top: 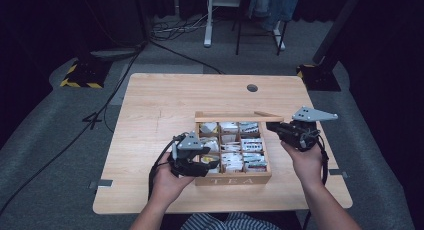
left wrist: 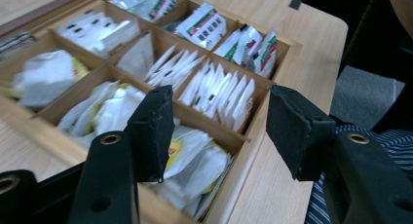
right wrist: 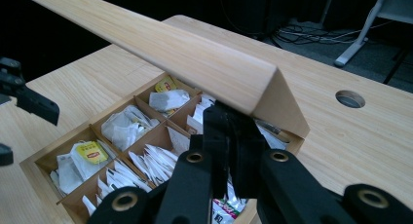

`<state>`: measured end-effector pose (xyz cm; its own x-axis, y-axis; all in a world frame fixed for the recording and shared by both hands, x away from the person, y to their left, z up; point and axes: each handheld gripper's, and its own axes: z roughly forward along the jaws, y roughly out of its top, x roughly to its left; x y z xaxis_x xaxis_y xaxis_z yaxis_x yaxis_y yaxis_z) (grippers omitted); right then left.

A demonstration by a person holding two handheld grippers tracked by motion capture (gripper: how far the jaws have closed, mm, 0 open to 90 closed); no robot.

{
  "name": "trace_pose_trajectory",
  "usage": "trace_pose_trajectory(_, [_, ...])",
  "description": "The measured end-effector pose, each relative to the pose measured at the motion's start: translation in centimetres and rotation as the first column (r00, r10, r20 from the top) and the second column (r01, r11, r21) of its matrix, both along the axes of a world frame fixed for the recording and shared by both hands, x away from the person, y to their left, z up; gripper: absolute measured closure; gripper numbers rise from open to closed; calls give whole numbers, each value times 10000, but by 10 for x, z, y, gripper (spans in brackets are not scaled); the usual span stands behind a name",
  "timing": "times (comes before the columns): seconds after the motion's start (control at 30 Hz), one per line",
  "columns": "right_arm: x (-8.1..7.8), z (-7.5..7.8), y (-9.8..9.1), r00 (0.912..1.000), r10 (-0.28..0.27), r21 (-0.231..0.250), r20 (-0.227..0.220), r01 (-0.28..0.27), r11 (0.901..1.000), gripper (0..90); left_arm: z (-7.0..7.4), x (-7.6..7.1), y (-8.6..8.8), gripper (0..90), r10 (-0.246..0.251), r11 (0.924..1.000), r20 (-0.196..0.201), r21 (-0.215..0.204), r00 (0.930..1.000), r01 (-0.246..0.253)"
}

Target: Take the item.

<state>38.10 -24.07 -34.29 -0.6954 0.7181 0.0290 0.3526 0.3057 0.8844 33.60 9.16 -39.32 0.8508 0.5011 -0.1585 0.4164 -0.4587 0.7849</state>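
Wooden lid [right wrist: 195, 58] clamped in right claw [right wrist: 233, 136], left claw [left wrist: 219, 131] apart, empty.

Both forearms are bare, with no sleeves over them. A blue-and-white striped garment [top: 227, 222] shows at the person's lap. The left gripper [top: 212, 165] and right gripper [top: 271, 125] have matte black bodies, each topped by a grey three-cornered plate with small screw holes. A black cable [top: 155, 172] trails from the left one. Their black jaws end in blocky, rough-textured pads [left wrist: 153, 129], and brass-coloured rivets [right wrist: 195, 157] sit in the jaw links.
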Motion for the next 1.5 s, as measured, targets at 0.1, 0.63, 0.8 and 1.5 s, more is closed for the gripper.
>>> trace_pose_trajectory(0.1, [0, 0, 0, 10000, 2, 15, -25, -2, 10000, 864, -2, 3, -12, 475, -376, 9991, -208, 163, 9991, 380])
trace_pose_trajectory(0.63, [2, -2, 3, 9999, 96, 8, -64, -96, 10000, 862, -24, 22, -44, 609, -1015, 9905, -1178, 806, 9878, 1114])
trace_pose_trajectory(0.8, [2, -3, 3, 9999, 120, -5, -35, -120, 9999, 862, -28, 24, -47, 608, -925, 9898, -1314, 954, 9870, 1055])
trace_pose_trajectory(1.5, [3, -5, 8, 9996, 276, -99, -26, -277, 9996, 861, -39, 26, -59, 819, -1210, 9780, -1535, 1504, 9807, 1442])
